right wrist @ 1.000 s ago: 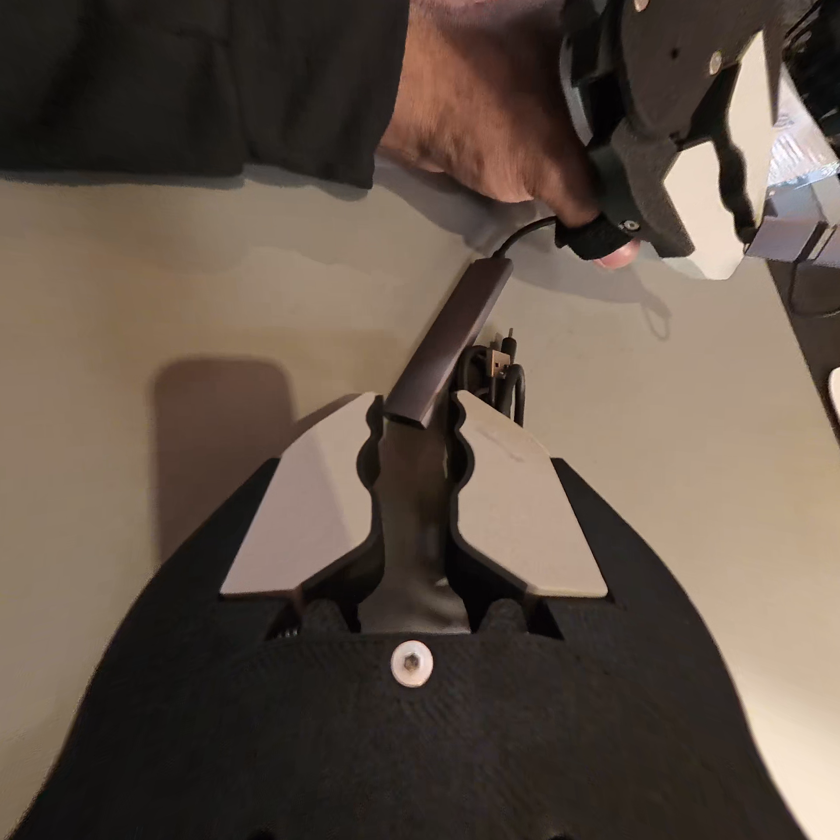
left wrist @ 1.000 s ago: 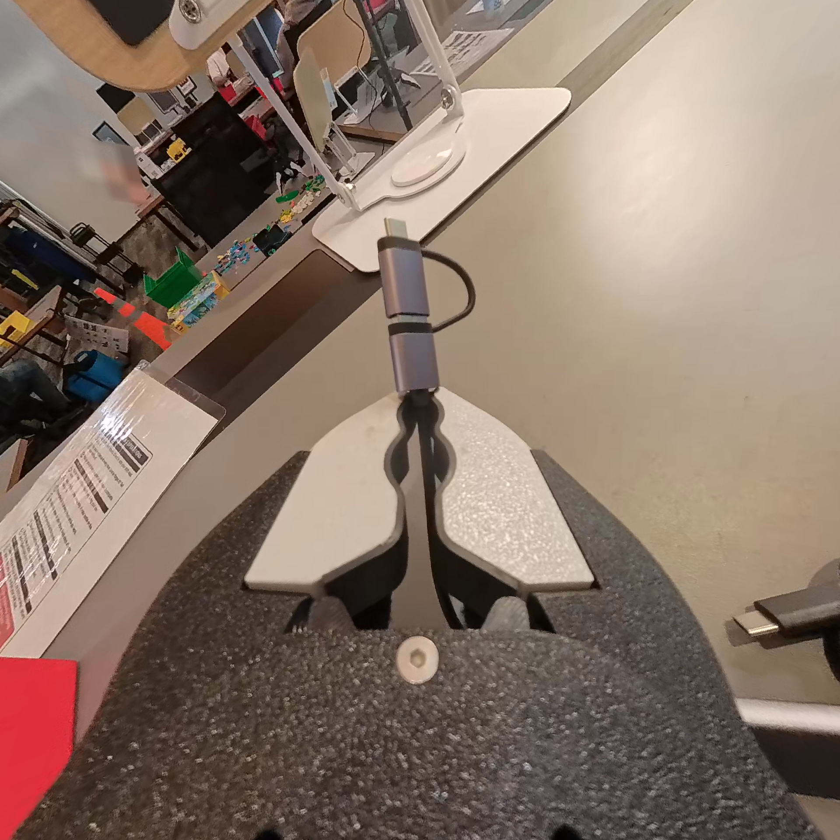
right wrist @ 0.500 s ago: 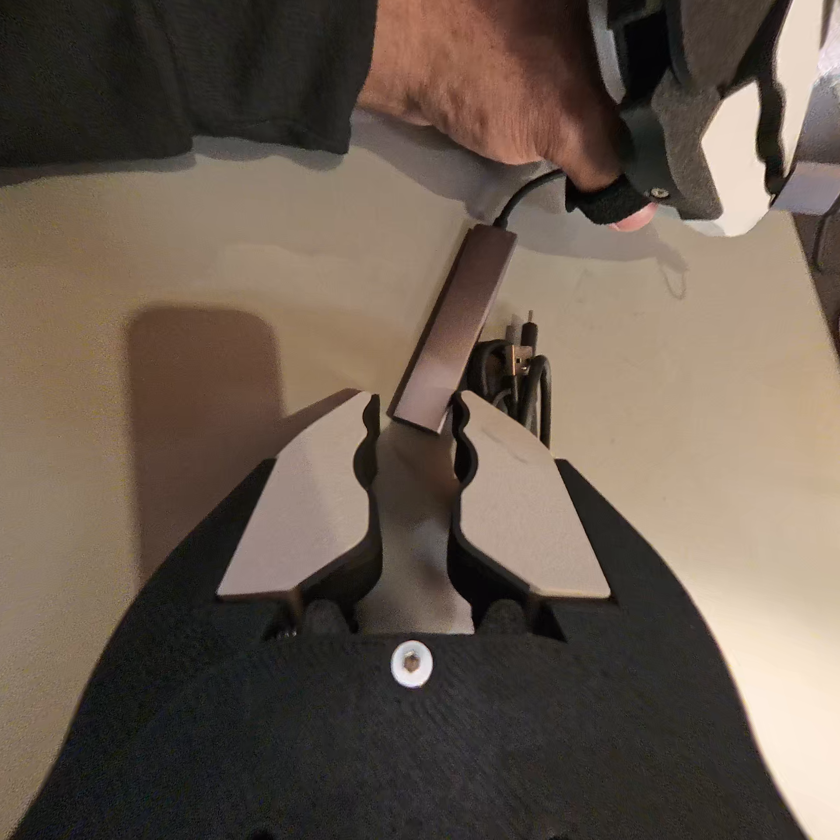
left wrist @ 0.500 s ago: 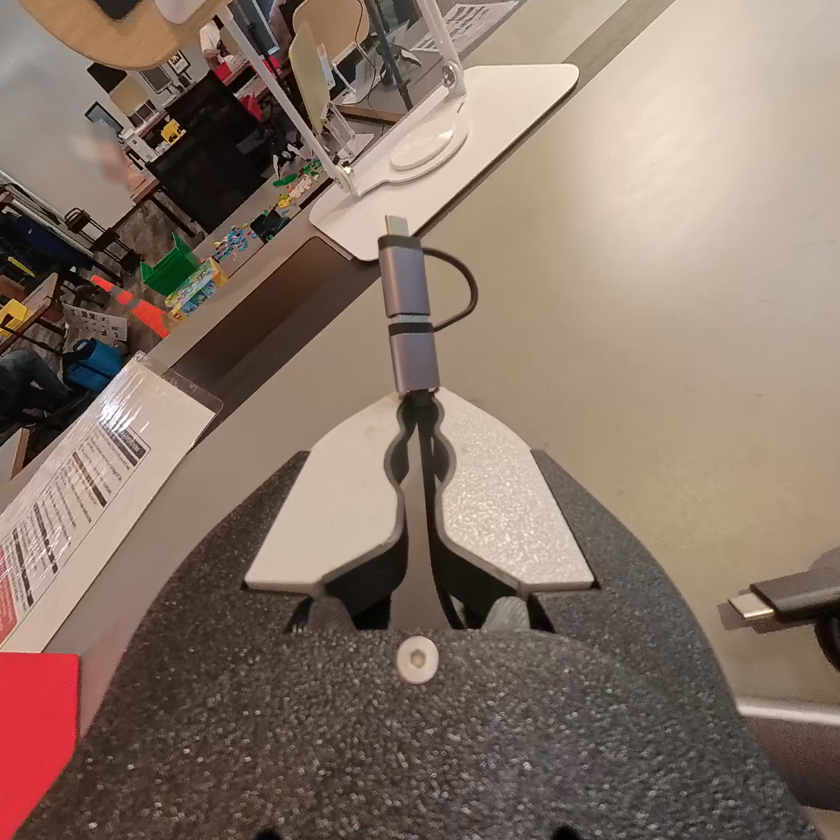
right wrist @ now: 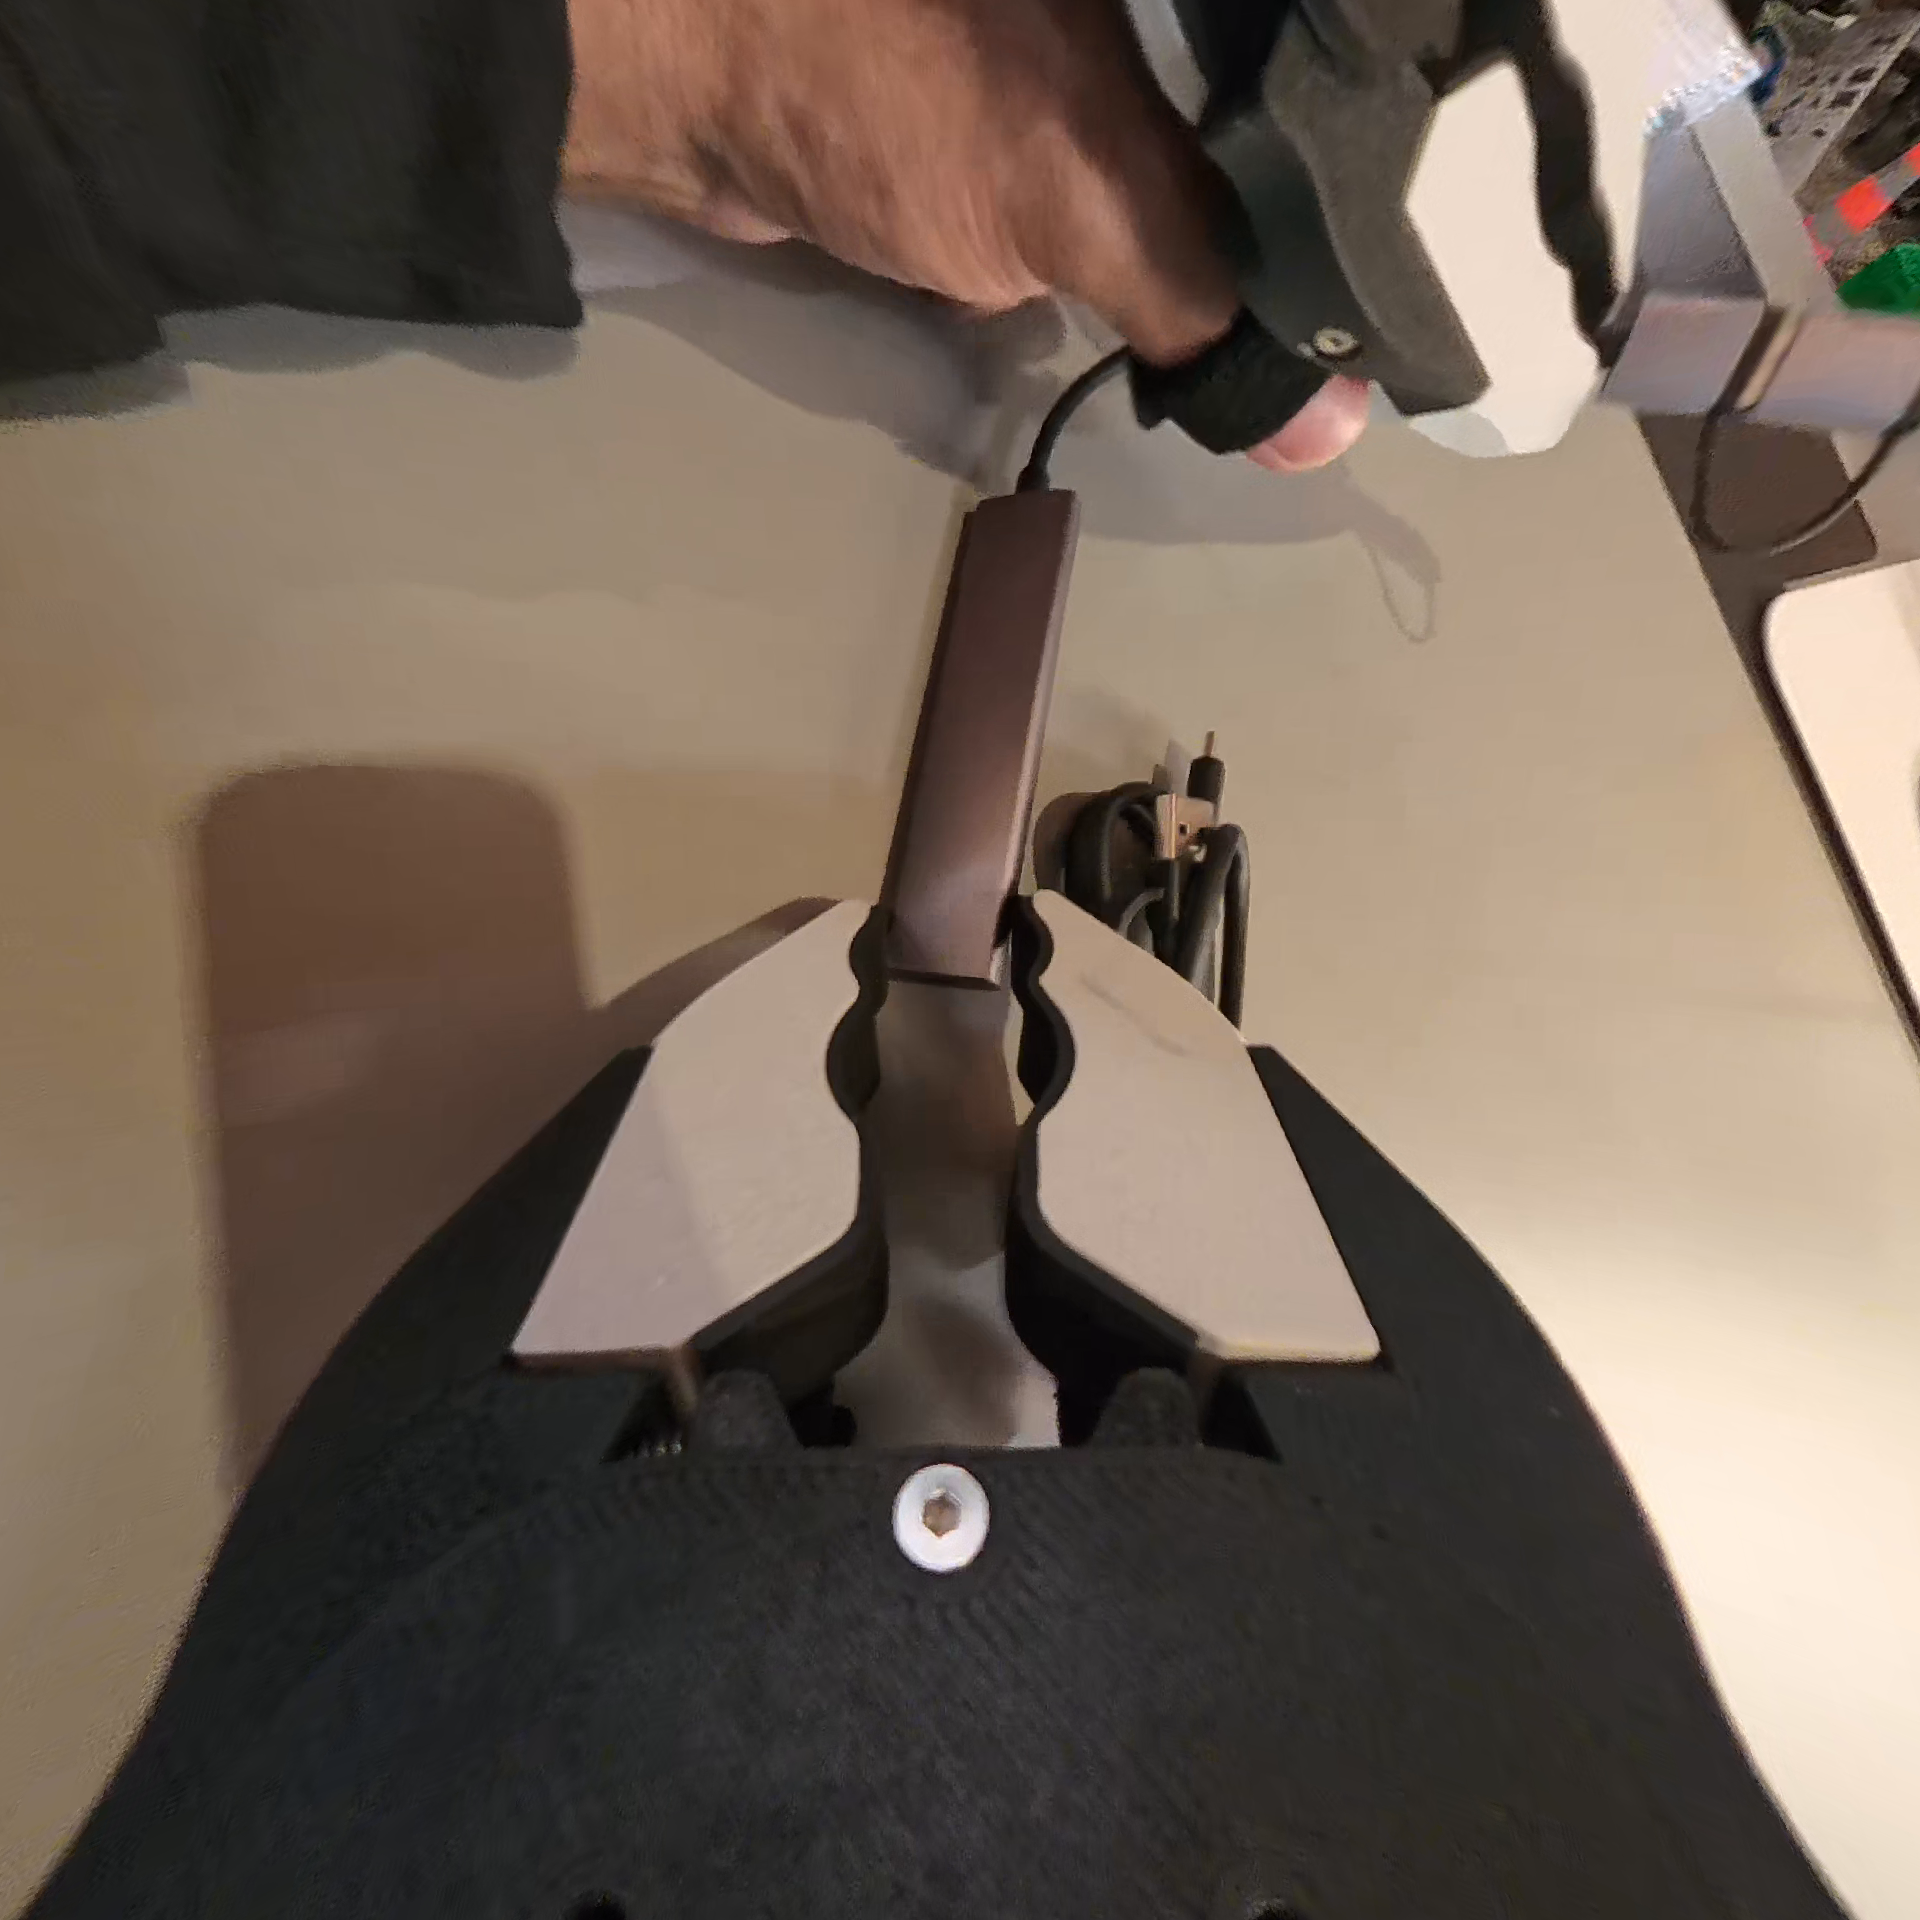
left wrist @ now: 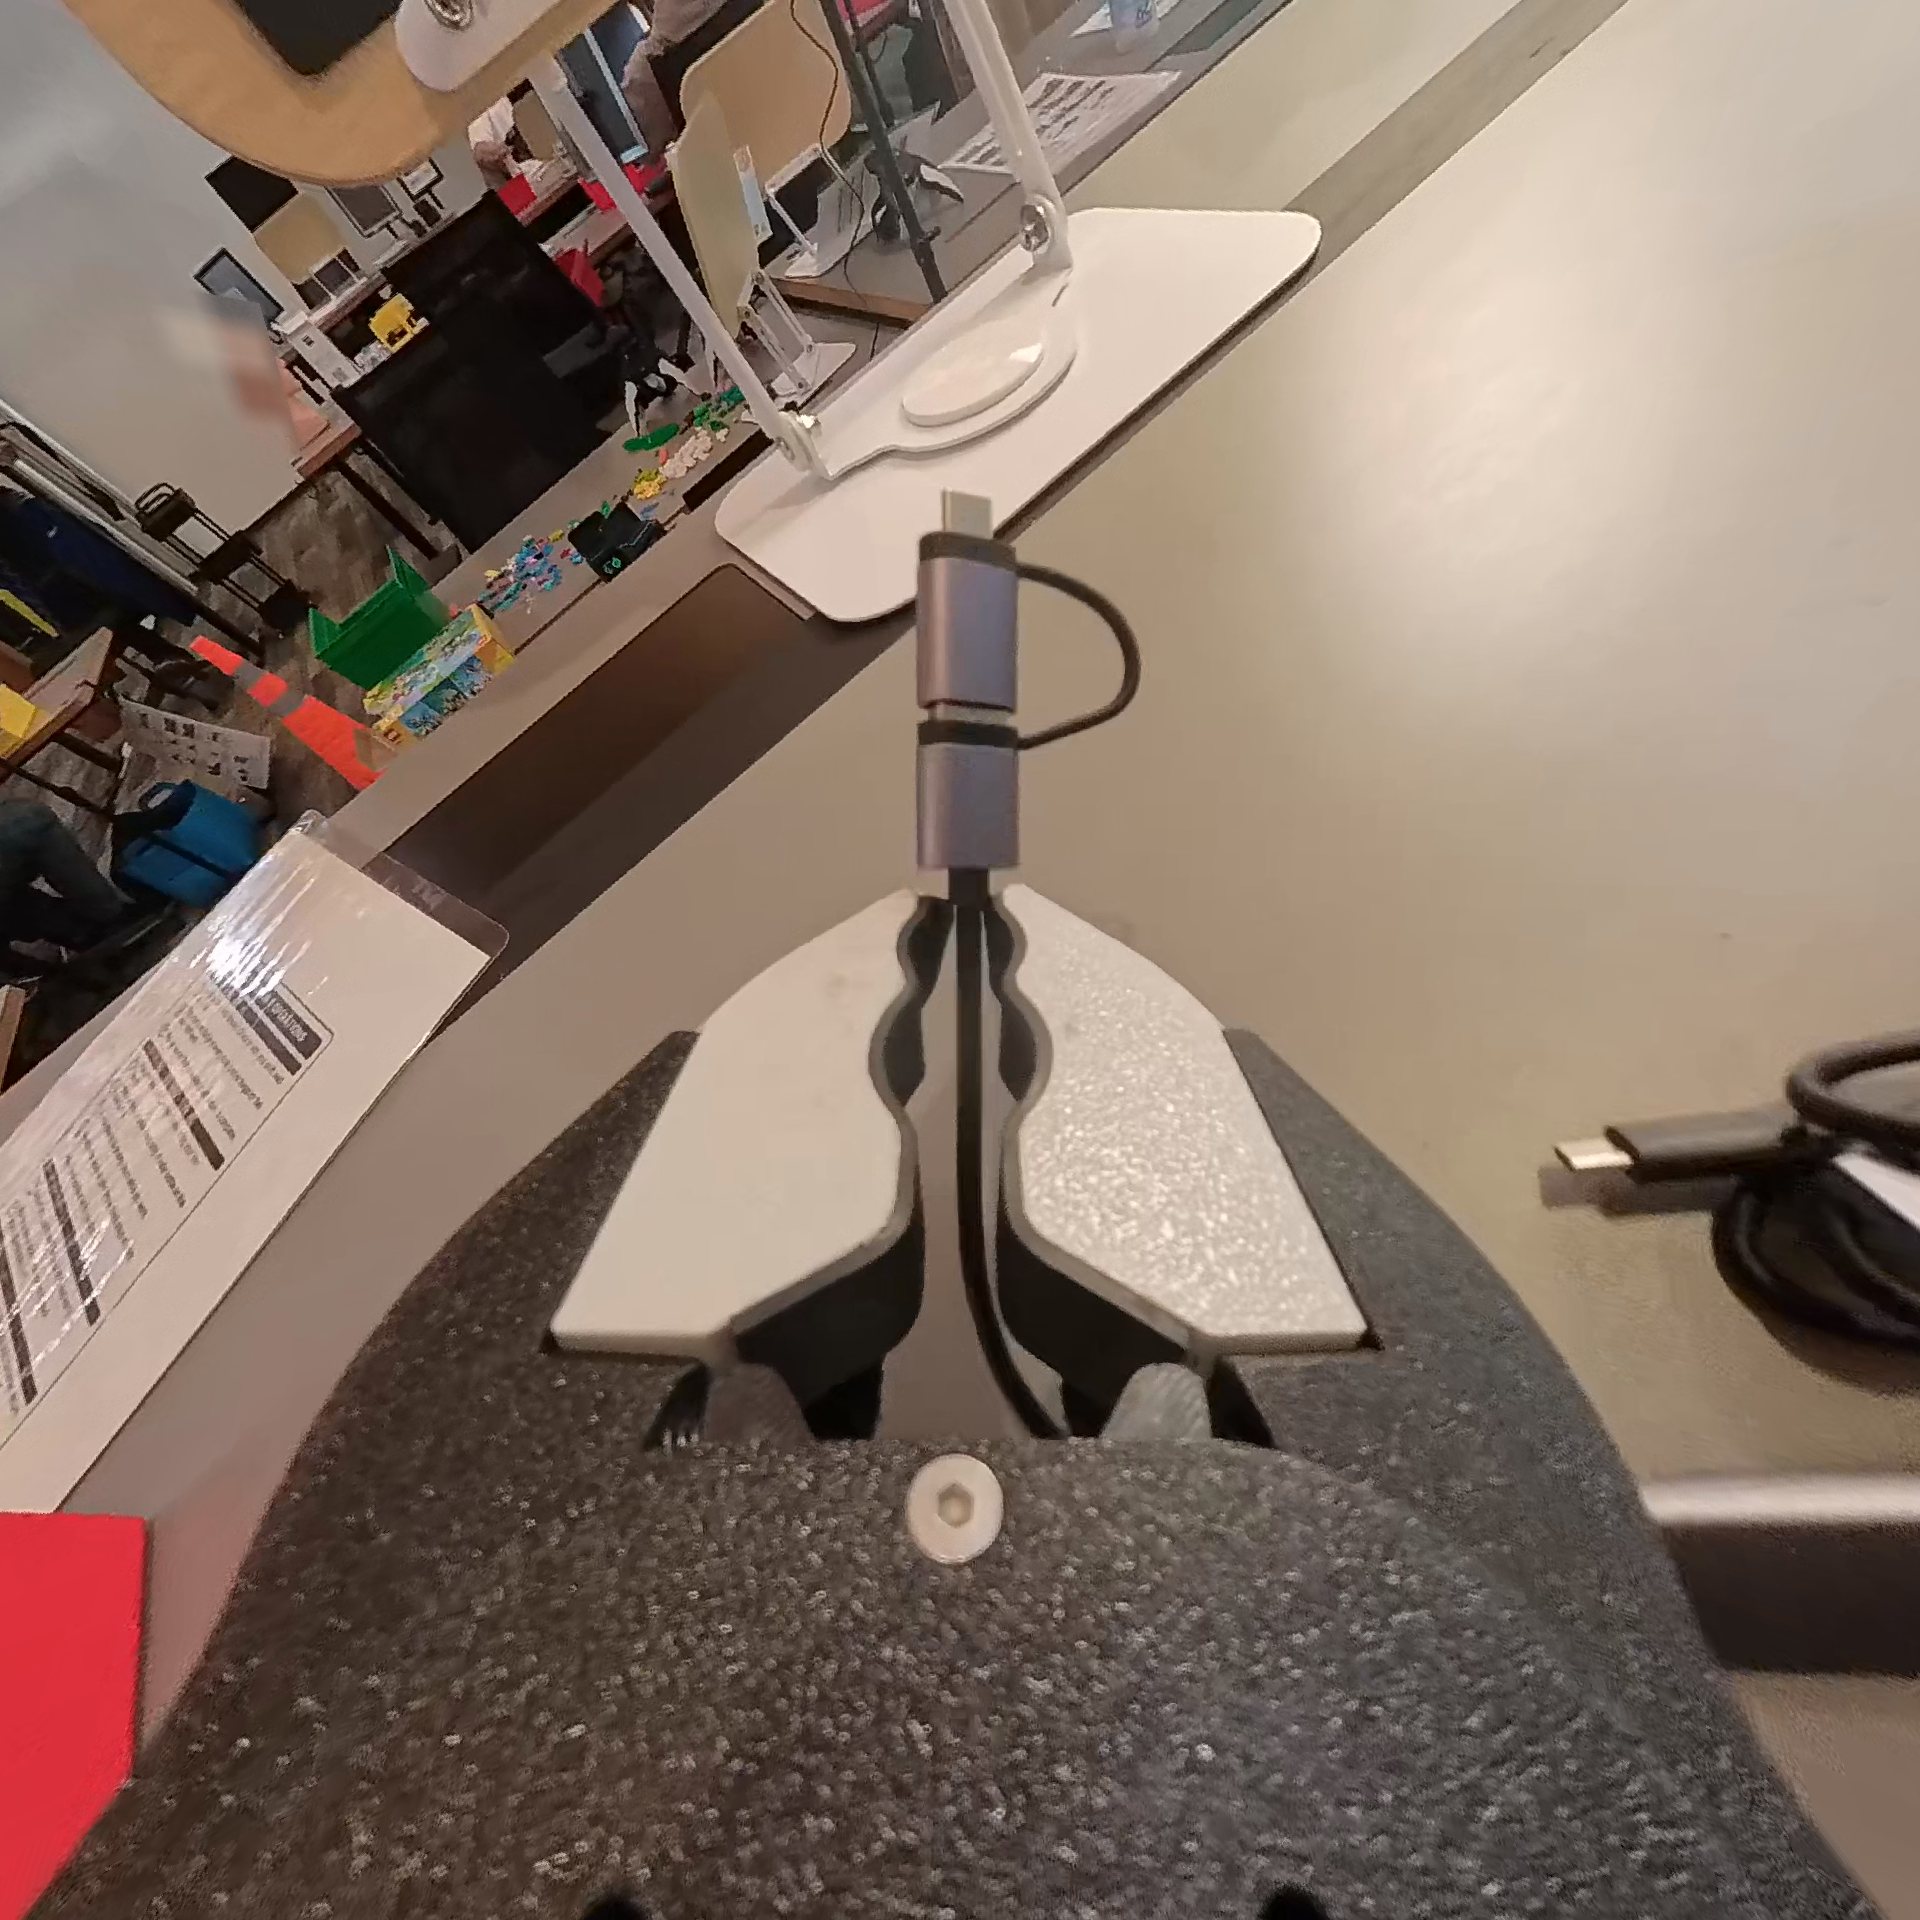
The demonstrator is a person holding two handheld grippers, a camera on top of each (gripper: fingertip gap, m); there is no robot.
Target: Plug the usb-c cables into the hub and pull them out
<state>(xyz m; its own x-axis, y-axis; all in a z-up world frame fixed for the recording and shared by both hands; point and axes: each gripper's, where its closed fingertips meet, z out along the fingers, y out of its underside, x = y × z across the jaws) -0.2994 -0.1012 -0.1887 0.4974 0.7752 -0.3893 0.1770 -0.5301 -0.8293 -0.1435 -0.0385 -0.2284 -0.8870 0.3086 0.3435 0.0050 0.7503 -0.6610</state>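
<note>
Hub point(right wrist: 977, 748) sat nearest in my right view, its near end pinched between the fingers of my right claw point(right wrist: 940, 940), the dark bar pointing away over the desk point(right wrist: 416, 623) with its own lead leaving the far end. Just right of it lay a coiled cable bundle point(right wrist: 1164, 862), loose on the desk, plugs sticking up. Farther off, a hand point(right wrist: 883, 177) in a dark sleeve carried my left claw point(right wrist: 1558, 249).

In my left view that claw point(left wrist: 961, 914) was closed on a thin black cord, and the grey plug point(left wrist: 966, 707) stood straight out past the fingertips, adapter tethered by a small loop, metal tip bare and pointing at nothing. To the right, the coiled bundle point(left wrist: 1829, 1216) showed again with one black plug lying free, and a dark bar at the frame edge was probably the hub. Beyond, a white lamp base point(left wrist: 1091, 312) sat at the desk's far edge; a laminated sheet point(left wrist: 208, 1060) lay to the left.

My reading: little was done. No cable sat in any port that I could see, though the hub's port side was hidden. One plug was in hand and the hub was steadied, so I judged the first insertion still lay ahead, then the remaining cables, then pulling all out.
</note>
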